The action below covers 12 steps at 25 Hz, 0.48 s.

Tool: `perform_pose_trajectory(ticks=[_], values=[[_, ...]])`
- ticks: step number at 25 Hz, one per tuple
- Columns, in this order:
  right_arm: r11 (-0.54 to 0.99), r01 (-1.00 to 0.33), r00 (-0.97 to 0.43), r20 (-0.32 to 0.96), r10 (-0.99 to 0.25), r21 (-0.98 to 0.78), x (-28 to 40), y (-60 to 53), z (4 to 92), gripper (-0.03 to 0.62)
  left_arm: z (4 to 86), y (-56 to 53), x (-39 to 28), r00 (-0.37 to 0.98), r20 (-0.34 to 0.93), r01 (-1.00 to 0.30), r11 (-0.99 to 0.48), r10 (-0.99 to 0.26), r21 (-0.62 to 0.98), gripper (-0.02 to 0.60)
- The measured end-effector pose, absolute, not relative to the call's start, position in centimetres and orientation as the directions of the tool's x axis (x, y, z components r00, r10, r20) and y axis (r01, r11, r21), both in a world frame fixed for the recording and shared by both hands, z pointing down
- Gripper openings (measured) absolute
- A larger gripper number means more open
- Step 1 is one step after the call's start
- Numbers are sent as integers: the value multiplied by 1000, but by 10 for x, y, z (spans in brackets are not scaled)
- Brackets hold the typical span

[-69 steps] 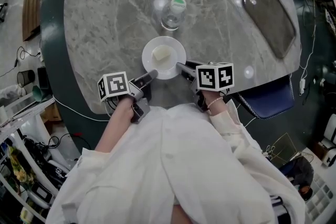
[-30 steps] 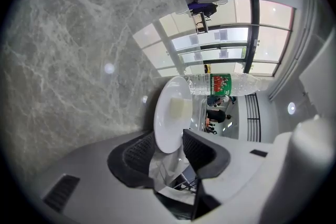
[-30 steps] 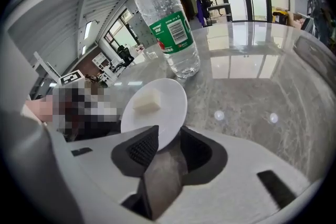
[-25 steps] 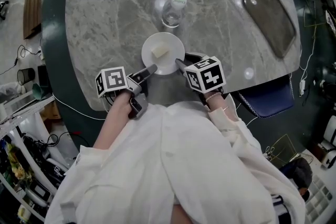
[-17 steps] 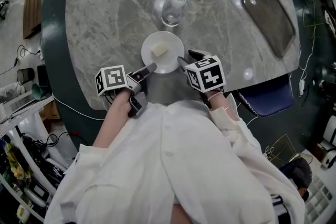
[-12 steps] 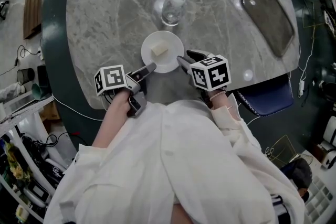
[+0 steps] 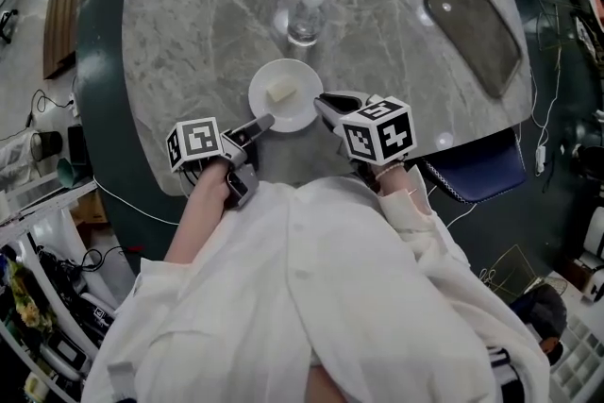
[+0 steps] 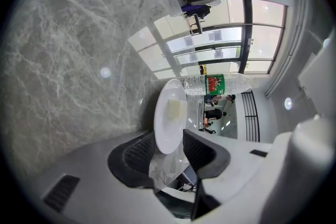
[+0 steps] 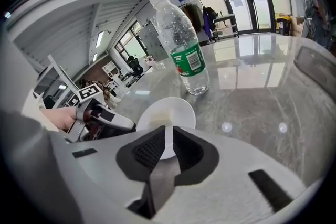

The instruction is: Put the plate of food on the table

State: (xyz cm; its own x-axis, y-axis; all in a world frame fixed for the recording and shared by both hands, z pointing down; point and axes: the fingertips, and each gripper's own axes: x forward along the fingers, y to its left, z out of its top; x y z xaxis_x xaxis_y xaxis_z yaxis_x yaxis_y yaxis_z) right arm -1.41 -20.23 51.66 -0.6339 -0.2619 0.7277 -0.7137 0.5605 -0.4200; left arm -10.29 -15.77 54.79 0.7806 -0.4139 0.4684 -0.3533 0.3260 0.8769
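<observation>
Plate (image 7: 300, 88) sits on table (image 7: 189, 24), so you're at release. Your right gripper (image 9: 169, 131) just closing, near-shut, nothing gripped. Your left gripper (image 8: 169, 134) pinches near-left rim. Next: spread it, back off.

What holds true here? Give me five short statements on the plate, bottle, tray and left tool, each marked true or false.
1. The plate rests on the grey stone-patterned table. True.
2. The plate is bare. False: a pale block of food lies on it.
3. The bottle lies on its side. False: it stands upright, just beyond the plate.
4. The left tool has the plate's rim between its jaws. True.
5. The dark tray touches the plate. False: it lies at the table's far right, well apart from the plate.
</observation>
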Motion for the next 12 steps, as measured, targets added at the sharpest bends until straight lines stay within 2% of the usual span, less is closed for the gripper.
perform_pose_trajectory(ticks=[8,12], values=[[548,-729,-622,731,-281,-410,-9,-189,513,40,547,-143,-108,780,472,-364,314,-411,877,160],[562,-714,-636,721,-274,-417,-13,-185,507,38,533,-139,-111,795,445,-369,252,-413,894,160]])
